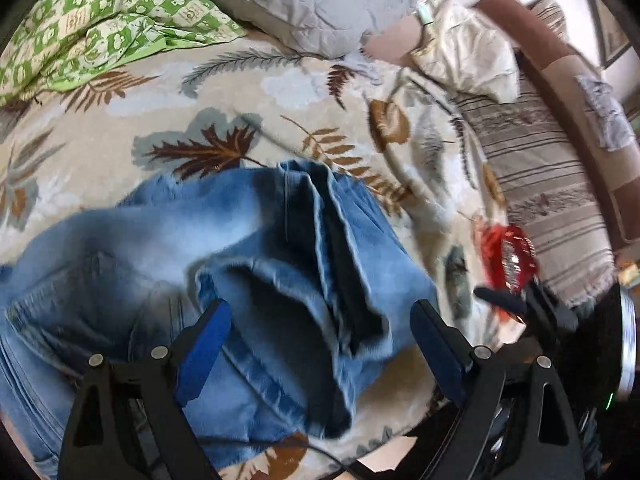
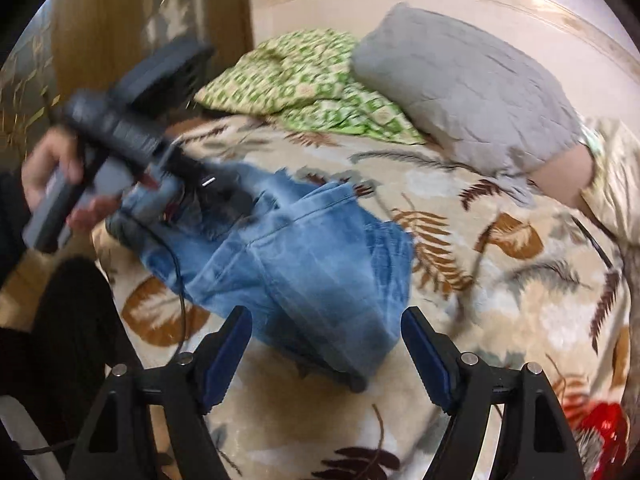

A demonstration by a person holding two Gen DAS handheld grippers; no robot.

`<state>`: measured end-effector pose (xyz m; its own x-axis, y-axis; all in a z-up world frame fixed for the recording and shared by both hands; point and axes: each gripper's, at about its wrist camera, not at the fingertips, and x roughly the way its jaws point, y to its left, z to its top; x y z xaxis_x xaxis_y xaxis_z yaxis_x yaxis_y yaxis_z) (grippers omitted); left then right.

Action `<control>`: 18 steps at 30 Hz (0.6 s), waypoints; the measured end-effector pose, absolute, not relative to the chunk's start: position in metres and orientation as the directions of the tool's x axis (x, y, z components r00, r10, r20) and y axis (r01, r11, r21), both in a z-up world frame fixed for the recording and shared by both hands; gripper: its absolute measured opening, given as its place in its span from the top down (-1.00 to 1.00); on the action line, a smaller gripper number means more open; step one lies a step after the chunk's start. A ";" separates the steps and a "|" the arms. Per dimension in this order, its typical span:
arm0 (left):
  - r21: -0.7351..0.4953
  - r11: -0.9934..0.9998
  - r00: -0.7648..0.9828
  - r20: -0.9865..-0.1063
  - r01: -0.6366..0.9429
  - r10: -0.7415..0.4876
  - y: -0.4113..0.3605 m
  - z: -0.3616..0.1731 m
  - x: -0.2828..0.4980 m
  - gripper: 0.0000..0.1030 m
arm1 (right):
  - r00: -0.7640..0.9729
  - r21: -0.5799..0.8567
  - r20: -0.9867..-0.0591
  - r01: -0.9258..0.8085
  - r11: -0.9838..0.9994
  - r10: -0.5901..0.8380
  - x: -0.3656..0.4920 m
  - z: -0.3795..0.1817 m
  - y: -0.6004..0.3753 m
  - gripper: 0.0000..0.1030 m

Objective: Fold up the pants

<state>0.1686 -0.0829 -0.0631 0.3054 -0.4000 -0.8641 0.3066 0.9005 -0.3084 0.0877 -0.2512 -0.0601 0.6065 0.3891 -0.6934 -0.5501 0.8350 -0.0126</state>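
Note:
Blue jeans [image 1: 248, 248] lie bunched in rough folds on a bed blanket [image 1: 208, 80] printed with leaves. My left gripper [image 1: 320, 308] hovers open just above them, its blue pads wide apart and touching no cloth. The hem ends of the legs [image 1: 352, 312] lie between and below its fingers. In the right wrist view the jeans [image 2: 316, 256] lie ahead, and my right gripper [image 2: 326, 316] stands open over their near edge with nothing pressed between the pads. At the left of that view a hand [image 2: 44, 168] holds the other tool, blurred, above the jeans' far left end.
A green checked quilt [image 1: 92, 28] and a grey pillow [image 1: 304, 4] lie at the head of the bed. A red patterned item [image 1: 508, 252] rests on the blanket to the right, beside a striped cloth [image 1: 536, 184]. A black cable [image 2: 180, 280] trails across the jeans' left end.

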 end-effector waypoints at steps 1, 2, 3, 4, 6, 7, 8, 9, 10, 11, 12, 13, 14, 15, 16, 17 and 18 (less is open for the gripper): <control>-0.296 0.909 0.310 -0.870 0.293 -0.383 -0.085 -0.063 0.174 -0.77 | 0.607 -0.032 -0.698 -0.556 0.831 0.379 0.088 -0.065 -0.246 -0.55; -0.286 0.915 0.318 -0.872 0.285 -0.371 -0.086 -0.061 0.176 -0.77 | 0.608 -0.045 -0.701 -0.560 0.827 0.373 0.088 -0.069 -0.242 -0.55; -0.268 0.919 0.329 -0.874 0.288 -0.358 -0.090 -0.058 0.180 -0.77 | 0.615 -0.067 -0.701 -0.562 0.825 0.362 0.087 -0.073 -0.237 -0.55; -0.253 0.920 0.338 -0.873 0.301 -0.351 -0.094 -0.054 0.183 -0.77 | 0.623 -0.081 -0.698 -0.560 0.824 0.354 0.086 -0.076 -0.233 -0.55; -0.231 0.920 0.339 -0.878 0.317 -0.338 -0.103 -0.051 0.190 -0.77 | 0.630 -0.092 -0.693 -0.560 0.823 0.351 0.085 -0.078 -0.230 -0.55; -0.227 0.919 0.334 -0.881 0.324 -0.335 -0.107 -0.051 0.194 -0.77 | 0.634 -0.095 -0.688 -0.560 0.823 0.352 0.084 -0.079 -0.229 -0.55; -0.217 0.919 0.323 -0.889 0.330 -0.326 -0.111 -0.054 0.200 -0.77 | 0.639 -0.102 -0.685 -0.560 0.822 0.350 0.084 -0.080 -0.228 -0.55; -0.209 0.921 0.319 -0.893 0.329 -0.316 -0.114 -0.055 0.204 -0.77 | 0.647 -0.114 -0.682 -0.555 0.824 0.342 0.084 -0.081 -0.227 -0.55; -0.196 0.926 0.311 -0.902 0.322 -0.299 -0.117 -0.060 0.210 -0.77 | 0.656 -0.126 -0.678 -0.549 0.826 0.333 0.086 -0.081 -0.226 -0.55; -0.192 0.928 0.300 -0.908 0.321 -0.291 -0.120 -0.064 0.214 -0.77 | 0.665 -0.138 -0.673 -0.542 0.829 0.323 0.086 -0.081 -0.226 -0.55; -0.189 0.928 0.291 -0.913 0.320 -0.286 -0.123 -0.067 0.216 -0.77 | 0.675 -0.151 -0.671 -0.531 0.834 0.308 0.088 -0.082 -0.226 -0.55; -0.187 0.929 0.277 -0.919 0.319 -0.281 -0.125 -0.072 0.220 -0.76 | 0.674 -0.157 -0.675 -0.529 0.834 0.300 0.090 -0.084 -0.226 -0.55; -0.188 0.928 0.269 -0.921 0.323 -0.281 -0.126 -0.075 0.221 -0.76 | 0.676 -0.171 -0.680 -0.522 0.835 0.284 0.092 -0.087 -0.226 -0.54; -0.188 0.926 0.262 -0.923 0.326 -0.280 -0.128 -0.077 0.221 -0.74 | 0.678 -0.186 -0.684 -0.518 0.835 0.268 0.094 -0.090 -0.224 -0.54; -0.186 0.925 0.259 -0.925 0.331 -0.279 -0.131 -0.079 0.220 -0.65 | 0.679 -0.197 -0.688 -0.517 0.833 0.258 0.095 -0.093 -0.223 -0.51; -0.183 0.921 0.250 -0.928 0.343 -0.278 -0.132 -0.081 0.219 -0.19 | 0.683 -0.209 -0.689 -0.510 0.834 0.244 0.096 -0.096 -0.221 -0.36; -0.180 0.920 0.241 -0.931 0.347 -0.273 -0.134 -0.083 0.218 0.50 | 0.685 -0.221 -0.693 -0.500 0.837 0.226 0.099 -0.101 -0.219 -0.23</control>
<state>0.2184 -0.1341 -0.0832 0.2412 -0.2731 -0.9313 0.3468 0.9205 -0.1801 0.0985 -0.2195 -0.1005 0.6847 0.2258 -0.6929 -0.5001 0.8372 -0.2214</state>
